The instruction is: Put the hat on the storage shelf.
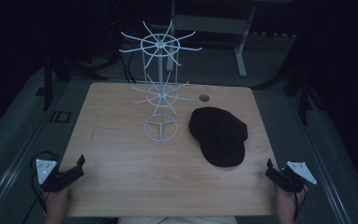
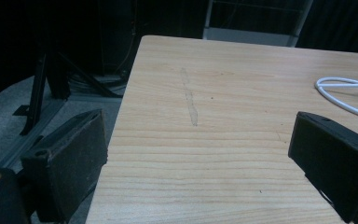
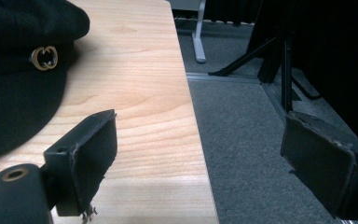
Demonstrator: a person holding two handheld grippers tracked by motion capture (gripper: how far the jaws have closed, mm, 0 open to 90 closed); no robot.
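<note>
Left gripper [image 1: 77, 167] sits at the near-left corner of the table [image 1: 121, 186], held in a hand [image 1: 56, 205] coming in from the bottom edge. Grey three-cornered plate on top, cable looping off to the left. In the left gripper view the gripper [image 2: 196, 163] has jaws spread wide, nothing btwn them but bare wood. Left jaw hangs over the table's left edge, right jaw over the tabletop. Faint pale streak [image 2: 189, 97] runs along the wood ahead of the jaws.

Centre, toward the far side: white wire rack [image 1: 160, 84], upright, two tiers of spokes radiating from a thin pole, ring base on the table. Part of that ring [image 2: 342, 92] shows at the right of the left gripper view.

Just right of the rack base, apart from it: black cap [image 1: 218, 134], lying flat, brim toward the near edge. Small round hole [image 1: 204, 98] in the table beyond it. Right gripper view picks up the cap [image 3: 18, 70] w/ a gold metal emblem [image 3: 44, 58] on the front.

Right gripper [image 1: 272, 171] at the near-right corner, near the cap but not touching. Hand [image 1: 286, 200] below it. In its own view the gripper [image 3: 200, 154] has jaws wide apart, holding nothing; left jaw over the table edge, right jaw over grey carpet [image 3: 242, 140].
</note>
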